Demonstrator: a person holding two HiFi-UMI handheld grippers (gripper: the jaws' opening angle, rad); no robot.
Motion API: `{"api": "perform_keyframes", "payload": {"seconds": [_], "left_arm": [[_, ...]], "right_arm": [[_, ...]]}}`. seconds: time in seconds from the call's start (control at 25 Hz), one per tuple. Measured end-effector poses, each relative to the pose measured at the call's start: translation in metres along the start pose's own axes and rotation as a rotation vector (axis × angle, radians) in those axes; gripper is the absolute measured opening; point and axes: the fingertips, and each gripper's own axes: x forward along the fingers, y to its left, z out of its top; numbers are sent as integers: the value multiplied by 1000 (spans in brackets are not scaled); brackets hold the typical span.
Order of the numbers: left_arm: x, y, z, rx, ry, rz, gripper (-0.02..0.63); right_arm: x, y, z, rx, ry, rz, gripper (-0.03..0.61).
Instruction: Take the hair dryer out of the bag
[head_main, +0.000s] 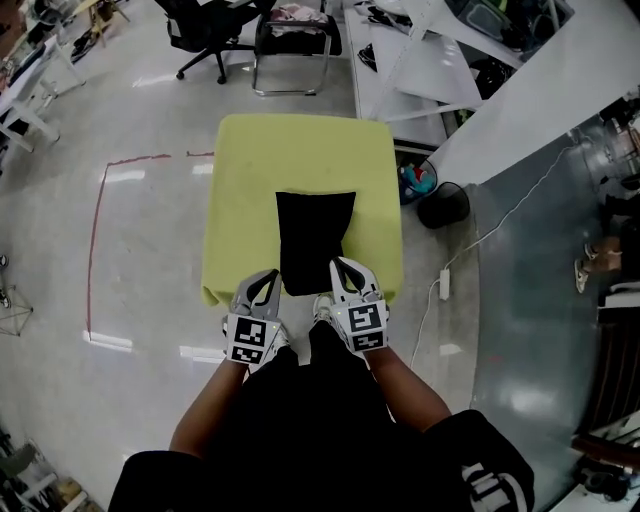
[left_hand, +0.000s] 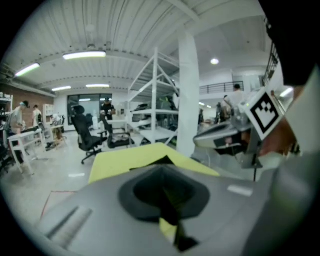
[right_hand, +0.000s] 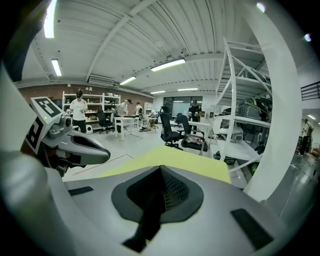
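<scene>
From the head view, a black bag (head_main: 315, 240) lies flat on the yellow-green desk (head_main: 300, 150), its near end towards the person. The left claw (head_main: 268, 278) and right claw (head_main: 338, 268) sit at the desk's near edge, one on each side of that end. The hair dryer cannot be seen and is presumably inside the bag. The task looks barely begun. The likely trouble is that the cloth is limp and dark, so a pinch could catch only fabric and drag the whole bag off the near edge instead of opening it. If one claw does not pin the bag while the other reaches in, the dryer could snag at the mouth or tumble to the floor. In the left gripper view, the left claw (left_hand: 161, 167) has its jaws pressed together with nothing between them. It points out over the desk (left_hand: 125, 162) without touching it, and the right claw (left_hand: 220, 135) is alongside. In the right gripper view, the right claw (right_hand: 161, 169) is likewise closed and empty, its pads meeting in a dark seam above the desk (right_hand: 185, 160), with the left claw (right_hand: 85, 145) beside it.
</scene>
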Motion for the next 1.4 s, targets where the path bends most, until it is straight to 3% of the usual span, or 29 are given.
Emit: {"api": "perform_keyframes", "payload": {"seconds": [0.24,0.36,0.44,0.6,0.72,0.88,1.04,1.28,1.4], "left_arm": [[18,-29,-25,50,25,-97,9],[24,-38,-55,140,84,-119,80],[29,-45,-79,262,141,-126,125],[36,-68,-127,620,273,-199,242],[49,-70,-150,767,309,-235,244],[64,-74,-180,843,364,-263,244],[83,-72,-197,907,404,-237,244],[86,-83,-178,830,380,-268,219],[84,-83,-162,820,348,-254,120]], "right_arm": [[9,-9,-18,33,43,8,8],[14,-2,-31,54,55,14,8],[16,0,-39,69,72,15,8],[14,1,-51,97,108,37,8],[16,2,-61,96,113,54,8],[15,5,-76,102,139,59,8],[18,4,-84,110,152,57,8],[17,-1,-95,102,170,52,8],[18,0,-116,82,210,53,8]]}}
